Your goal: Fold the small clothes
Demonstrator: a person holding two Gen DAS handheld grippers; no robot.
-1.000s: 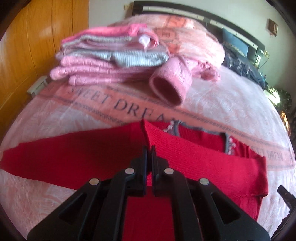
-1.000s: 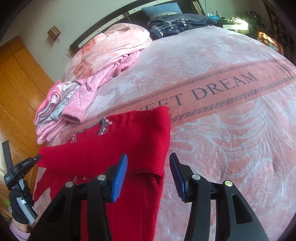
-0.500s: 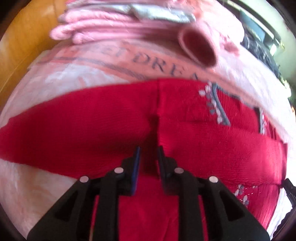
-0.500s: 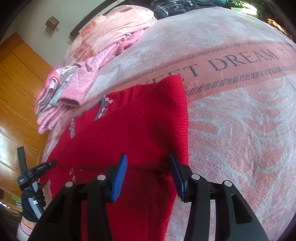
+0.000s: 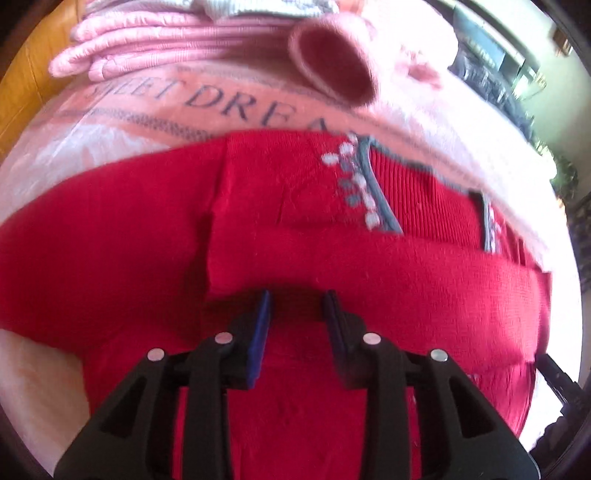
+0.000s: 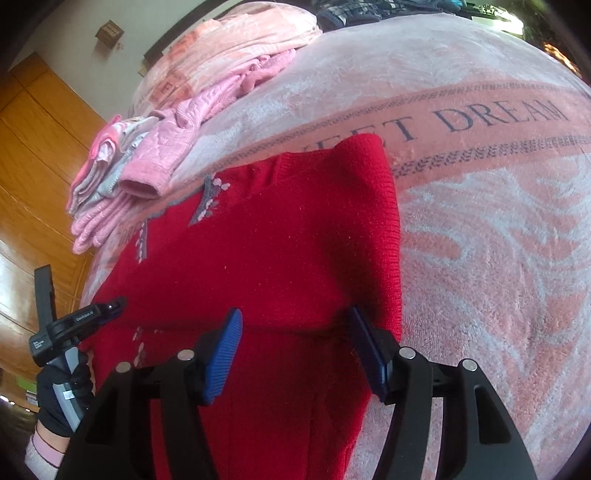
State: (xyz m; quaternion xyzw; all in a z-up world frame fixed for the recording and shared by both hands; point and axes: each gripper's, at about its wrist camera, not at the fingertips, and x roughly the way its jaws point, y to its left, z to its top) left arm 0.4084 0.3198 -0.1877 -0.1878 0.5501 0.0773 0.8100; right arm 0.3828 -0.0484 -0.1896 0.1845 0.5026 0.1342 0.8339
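A small red knitted sweater (image 5: 369, 269) with a grey neckline and pale flower stitching lies flat on the pink bedspread (image 5: 110, 147). One sleeve is folded across its chest; the other sleeve (image 5: 92, 258) stretches out to the left. My left gripper (image 5: 297, 306) is open, low over the sweater just below the folded sleeve's edge, holding nothing. In the right wrist view the sweater (image 6: 288, 258) fills the centre, and my right gripper (image 6: 293, 325) stands open over the folded sleeve's lower edge. The left gripper (image 6: 110, 308) shows there at the far left, held by a gloved hand (image 6: 59, 398).
A stack of folded pink and grey clothes (image 5: 177, 40) sits beyond the sweater, with a pink sleeve cuff (image 5: 332, 62) hanging off it. Loose pink garments (image 6: 236, 66) and dark clothes (image 6: 369, 11) lie further up the bed. A wooden wardrobe (image 6: 33, 147) stands beside the bed.
My left gripper went from shut to open, letting go of the sleeve now lying across the chest, and came down close to the sweater. My right gripper stayed open and moved forward over the sweater.
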